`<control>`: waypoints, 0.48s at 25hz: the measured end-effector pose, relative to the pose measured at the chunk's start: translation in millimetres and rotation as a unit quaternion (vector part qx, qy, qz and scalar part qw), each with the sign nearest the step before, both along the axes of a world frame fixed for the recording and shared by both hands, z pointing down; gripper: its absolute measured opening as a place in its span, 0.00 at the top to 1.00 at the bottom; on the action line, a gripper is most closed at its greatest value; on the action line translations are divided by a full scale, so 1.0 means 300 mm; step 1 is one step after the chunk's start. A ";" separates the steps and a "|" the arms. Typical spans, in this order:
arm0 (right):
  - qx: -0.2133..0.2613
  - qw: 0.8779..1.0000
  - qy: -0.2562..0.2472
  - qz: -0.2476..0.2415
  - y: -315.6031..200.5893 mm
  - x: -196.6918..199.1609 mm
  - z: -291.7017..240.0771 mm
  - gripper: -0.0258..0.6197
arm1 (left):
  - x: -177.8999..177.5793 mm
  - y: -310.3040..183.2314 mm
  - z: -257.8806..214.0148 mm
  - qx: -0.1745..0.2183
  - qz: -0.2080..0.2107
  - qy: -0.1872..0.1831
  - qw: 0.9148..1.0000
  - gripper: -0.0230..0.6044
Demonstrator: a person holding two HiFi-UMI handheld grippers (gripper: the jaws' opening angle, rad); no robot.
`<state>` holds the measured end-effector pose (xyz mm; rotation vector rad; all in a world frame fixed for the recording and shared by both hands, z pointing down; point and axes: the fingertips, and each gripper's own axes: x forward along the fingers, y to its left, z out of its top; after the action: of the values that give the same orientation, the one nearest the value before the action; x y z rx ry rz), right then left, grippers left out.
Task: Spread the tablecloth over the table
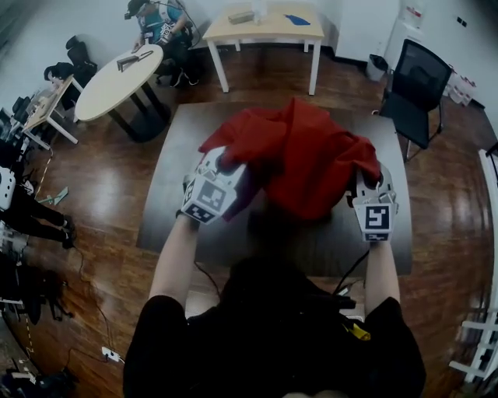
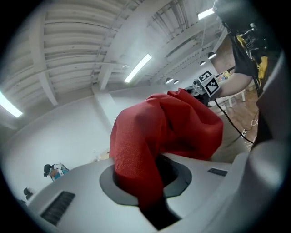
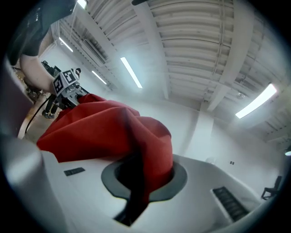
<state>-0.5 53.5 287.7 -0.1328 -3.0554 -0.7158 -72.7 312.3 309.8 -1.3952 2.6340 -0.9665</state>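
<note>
A bunched red tablecloth (image 1: 303, 155) hangs between my two grippers above the dark rectangular table (image 1: 175, 186). My left gripper (image 1: 224, 165) grips one end of it at the left, my right gripper (image 1: 364, 183) the other end at the right. In the left gripper view the tablecloth (image 2: 150, 136) runs down into the closed slot of the left gripper (image 2: 151, 200). The right gripper view shows the same: the tablecloth (image 3: 104, 132) is pinched in the right gripper (image 3: 135, 195). Both grippers point about level, with the ceiling behind them.
A black office chair (image 1: 416, 85) stands by the table's far right corner. A wooden table (image 1: 264, 27) is at the back, a round table (image 1: 117, 78) at the back left with a person (image 1: 159, 23) seated behind it. Cables lie on the floor at the left.
</note>
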 end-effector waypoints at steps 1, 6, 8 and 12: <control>0.006 1.000 0.005 -0.001 -0.030 -0.010 0.002 0.92 | -0.017 -0.006 0.009 -0.008 0.004 0.004 1.000 0.86; 0.049 0.998 0.034 0.002 -0.068 -0.049 0.083 0.91 | -0.109 0.040 0.084 -0.019 0.003 0.042 0.999 0.86; 0.073 0.996 0.054 0.011 -0.076 -0.072 0.120 0.91 | -0.155 0.064 0.094 -0.032 0.007 0.044 0.998 0.86; 0.096 0.992 0.080 0.031 -0.084 -0.136 0.136 0.91 | -0.255 0.117 0.062 -0.067 0.041 0.039 0.996 0.86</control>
<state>-41.4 28.3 328.5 -0.0904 -2.8079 -0.9398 -149.2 347.4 328.4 -1.5861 2.5859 -1.1206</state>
